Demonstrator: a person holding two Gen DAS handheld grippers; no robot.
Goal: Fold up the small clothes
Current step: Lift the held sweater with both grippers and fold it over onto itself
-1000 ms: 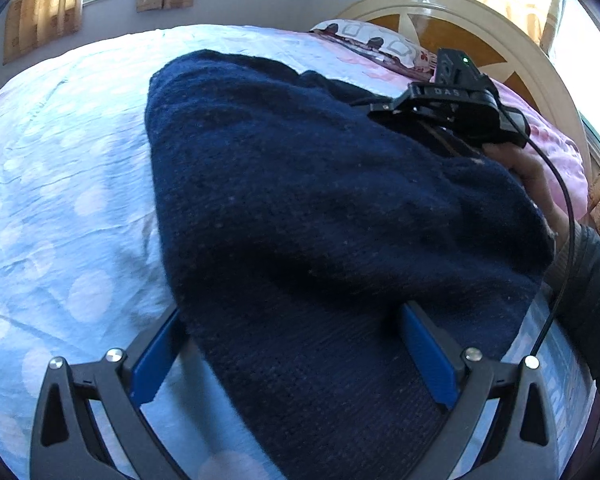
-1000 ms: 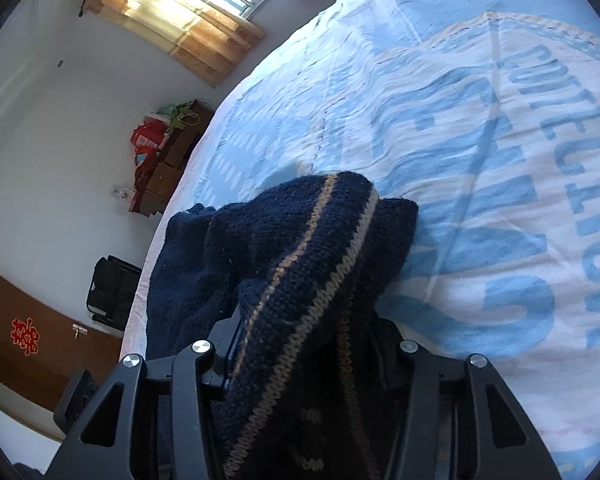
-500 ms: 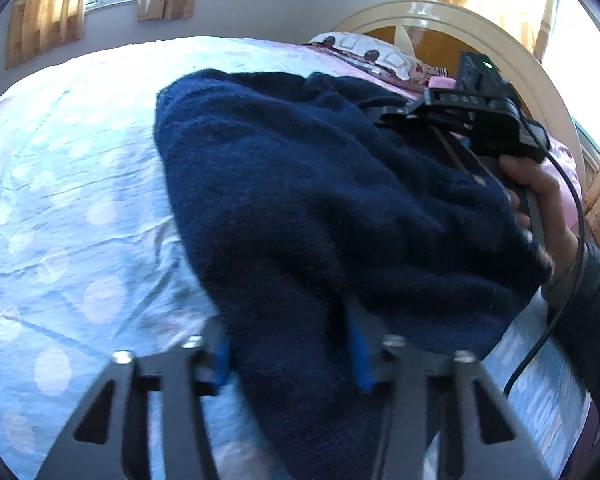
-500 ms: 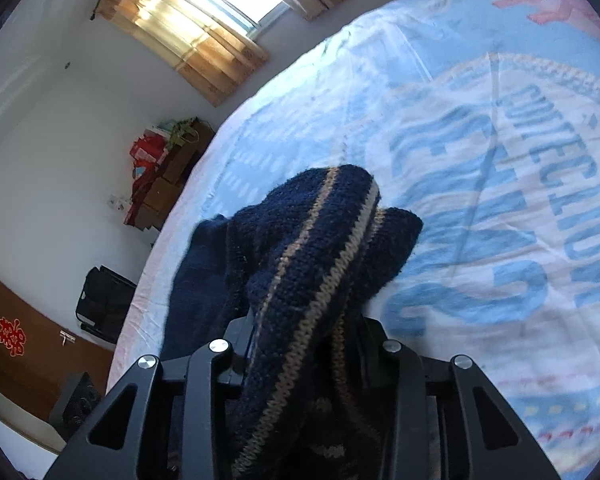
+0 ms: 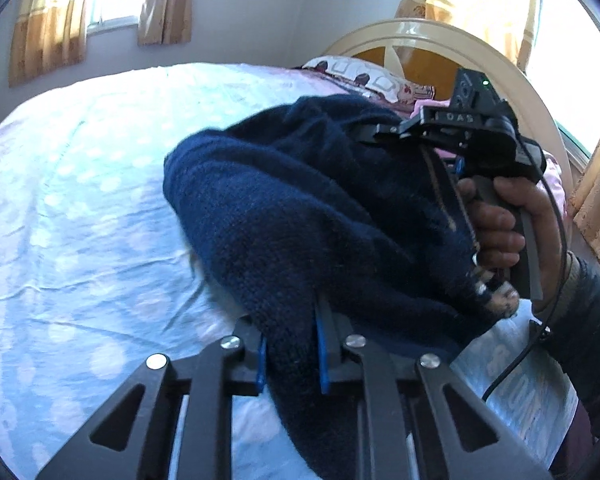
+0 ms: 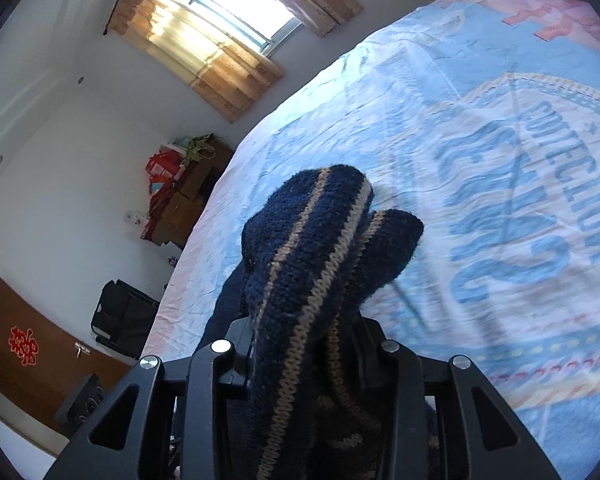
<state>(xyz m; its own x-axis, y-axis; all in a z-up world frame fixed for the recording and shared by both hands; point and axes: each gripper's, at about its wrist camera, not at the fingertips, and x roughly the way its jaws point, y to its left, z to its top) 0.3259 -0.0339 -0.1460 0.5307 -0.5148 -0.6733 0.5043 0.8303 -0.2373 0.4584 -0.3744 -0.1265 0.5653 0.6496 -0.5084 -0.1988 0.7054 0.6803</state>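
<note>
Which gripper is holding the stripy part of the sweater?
The right gripper: tan stripes run through the knit between its fingers. The left gripper is closing on plain navy sweater.

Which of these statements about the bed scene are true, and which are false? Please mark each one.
1. Both tongs have the dark blue knit garment between their fingers. True; the left tongs are closing on it.
2. The garment lies flat and folded on the bedsheet. False: it hangs bunched between the left tongs and the right tongs.
3. The fold in the right tongs shows tan stripes. True.
4. The bedsheet is plain dark green. False: it is light blue with pale dots and lettering.
</note>
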